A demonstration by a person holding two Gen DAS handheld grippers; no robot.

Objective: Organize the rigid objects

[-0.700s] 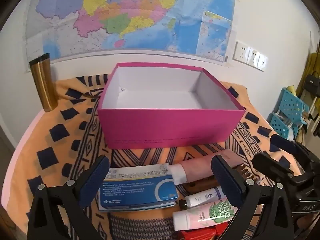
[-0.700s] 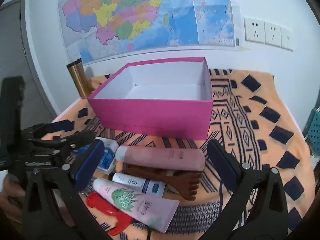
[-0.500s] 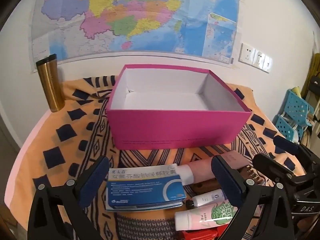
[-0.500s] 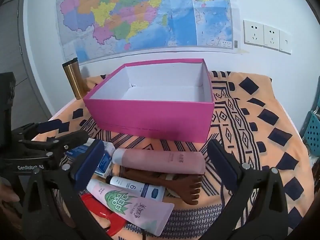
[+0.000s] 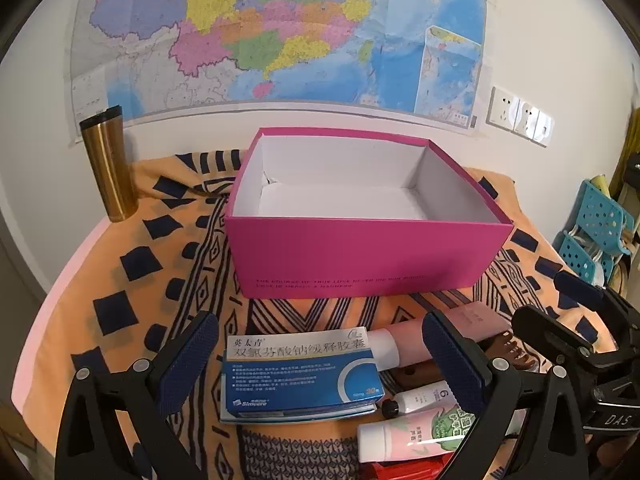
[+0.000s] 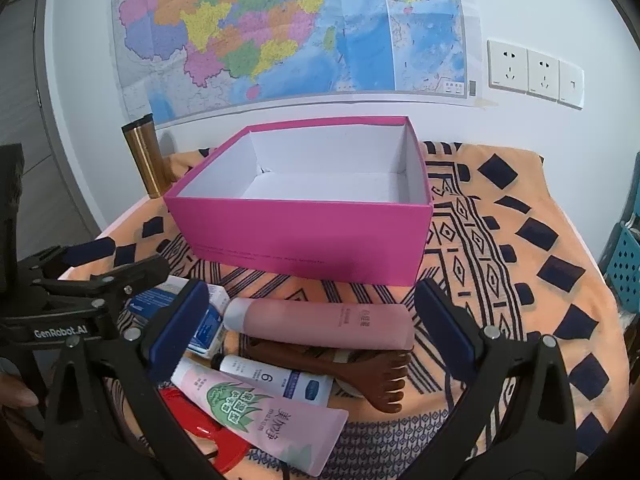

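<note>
with both your left gripper [image 5: 320, 354] and right gripper [image 6: 312, 314] spread wide and empty, the blue medicine box [image 5: 301, 372] between your left jaws touches the pink tube [image 6: 320, 322], so closing carelessly could drag both.

Two fisheye cameras, one on each hand-held tool, look forward and downward across a cloth-covered table [image 5: 120, 280] toward a wall map [image 5: 280, 32]. The left view sits close over a blue medicine box [image 5: 300, 372]; the right view, from farther right, hangs near a pink tube [image 6: 320, 322]. Both share the open pink box [image 5: 360, 256], a gold tumbler [image 6: 146, 156] and the toiletries.
</note>
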